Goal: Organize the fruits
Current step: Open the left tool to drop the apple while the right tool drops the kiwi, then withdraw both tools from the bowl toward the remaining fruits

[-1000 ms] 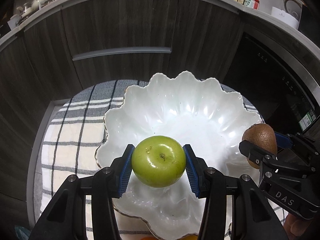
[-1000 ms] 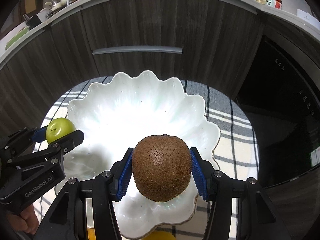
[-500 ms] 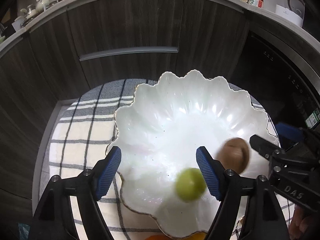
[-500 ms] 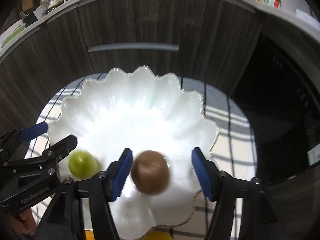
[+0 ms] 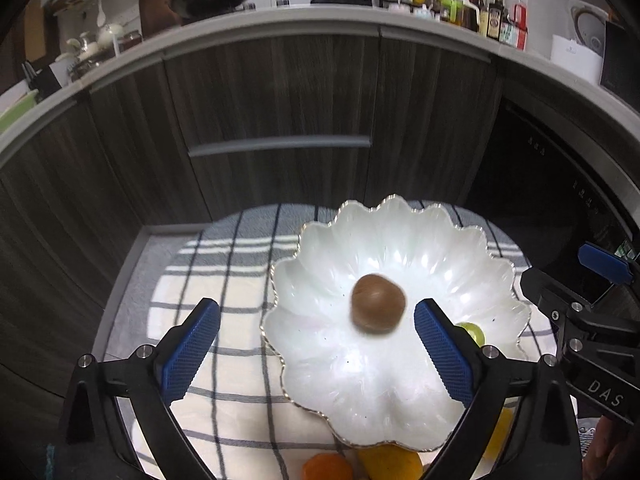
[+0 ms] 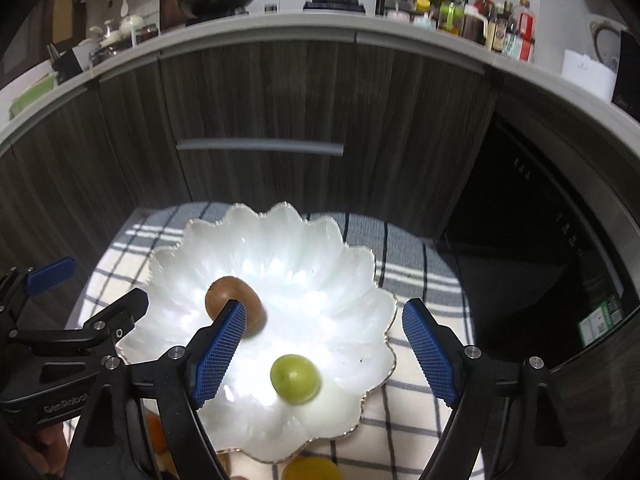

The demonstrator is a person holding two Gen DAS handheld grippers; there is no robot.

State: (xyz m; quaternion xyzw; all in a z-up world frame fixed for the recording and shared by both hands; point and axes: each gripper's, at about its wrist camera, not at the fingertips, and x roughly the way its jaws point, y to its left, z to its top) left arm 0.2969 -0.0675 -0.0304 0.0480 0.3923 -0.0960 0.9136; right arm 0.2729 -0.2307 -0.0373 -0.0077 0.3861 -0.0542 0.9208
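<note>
Since a second ago both fruits have left my jaws: the fuzzy brown kiwi and small green apple now lie loose in the scalloped white glass bowl, kiwi blurred, perhaps rolling. Left gripper spread wide, holding nothing; right gripper likewise, both pulled back above the bowl. Two fruits placed; orange fruit and yellow fruit wait on the checked cloth at the near rim. Right view shows the apple whole; left view hides most behind its finger.
</note>
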